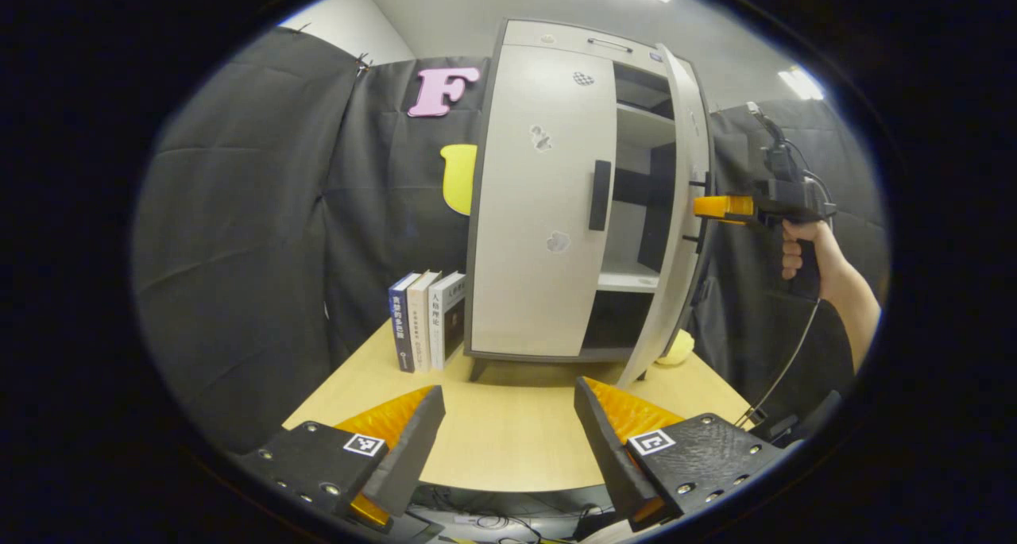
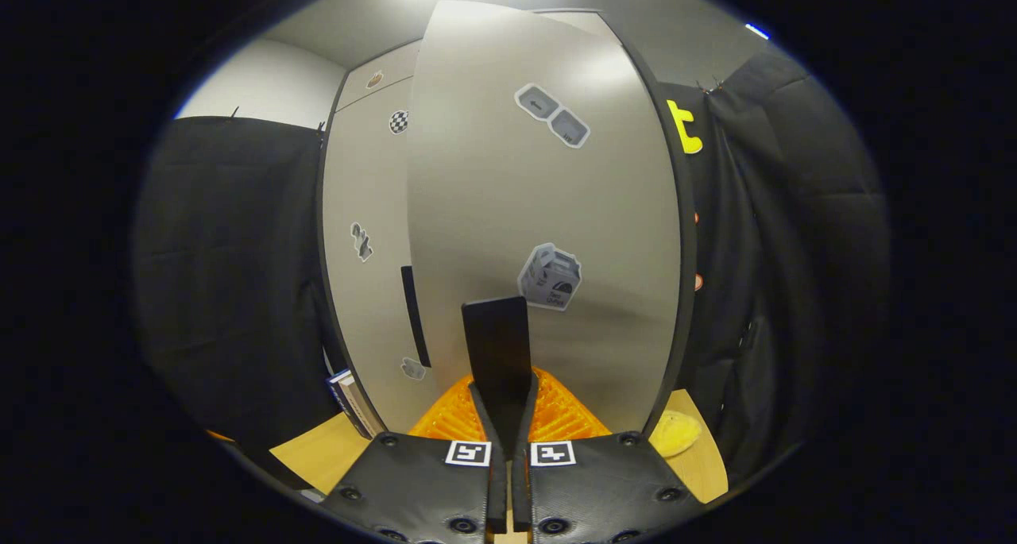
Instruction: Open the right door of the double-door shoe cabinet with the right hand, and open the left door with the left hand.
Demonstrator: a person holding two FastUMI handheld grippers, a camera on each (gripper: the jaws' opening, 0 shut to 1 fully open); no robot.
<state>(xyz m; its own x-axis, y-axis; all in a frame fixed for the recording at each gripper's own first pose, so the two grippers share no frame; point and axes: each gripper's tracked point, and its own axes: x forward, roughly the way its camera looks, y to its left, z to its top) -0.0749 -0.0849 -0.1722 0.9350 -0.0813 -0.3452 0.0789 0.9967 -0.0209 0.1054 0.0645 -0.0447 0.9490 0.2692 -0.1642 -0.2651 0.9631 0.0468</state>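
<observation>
Black handle (image 2: 496,345) clamped between right gripper (image 2: 508,405) fingers.

Smooth satin-grey doors (image 2: 540,210) (paper-like stickers on them), matt wood-look table (image 1: 508,433), creased black cloth wall (image 1: 238,234), glossy books (image 1: 427,318)

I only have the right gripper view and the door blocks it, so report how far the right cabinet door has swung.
Observer: The light grey right door stands partly open; white shelves show in the gap beside it.
Operator: My right hand-held gripper is clamped on its black bar handle. Report the left hand-held gripper.
Observer: The left hand-held gripper is open over the light wooden table, short of the cabinet and holding nothing.
</observation>
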